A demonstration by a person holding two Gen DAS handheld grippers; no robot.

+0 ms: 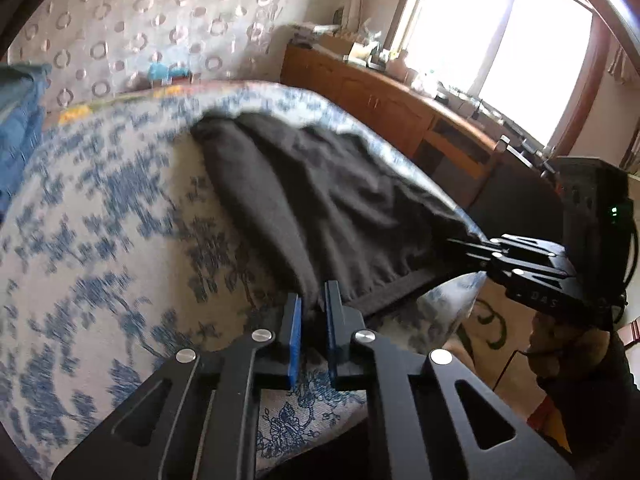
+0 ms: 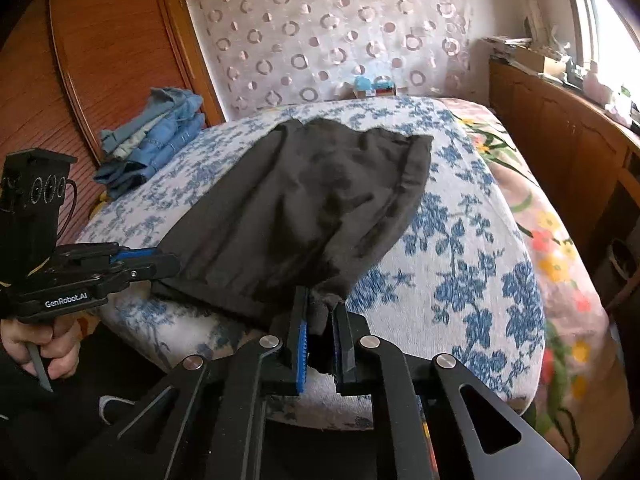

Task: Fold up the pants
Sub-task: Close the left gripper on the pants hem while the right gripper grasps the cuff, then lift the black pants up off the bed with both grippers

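Dark grey pants (image 1: pixel 320 200) (image 2: pixel 312 200) lie spread on a bed with a blue-flowered white cover (image 1: pixel 120 220) (image 2: pixel 460 240), one end at the near edge. My left gripper (image 1: pixel 314 296) is shut on the near hem, with dark cloth pinched between its blue pads. In the right wrist view the left gripper (image 2: pixel 172 262) clamps the left corner of that hem. My right gripper (image 2: pixel 320 300) is shut on the other corner, where a bunch of fabric sticks up between its fingers. The left wrist view shows the right gripper (image 1: pixel 456 246) biting the pants' right edge.
A stack of folded blue jeans (image 2: pixel 156 140) (image 1: pixel 16 128) sits at the bed's far left by a wooden wardrobe (image 2: pixel 100 60). A long wooden cabinet (image 1: pixel 380 100) (image 2: pixel 560 140) under a bright window runs along the right side. A hand (image 2: pixel 40 344) holds the left gripper's handle.
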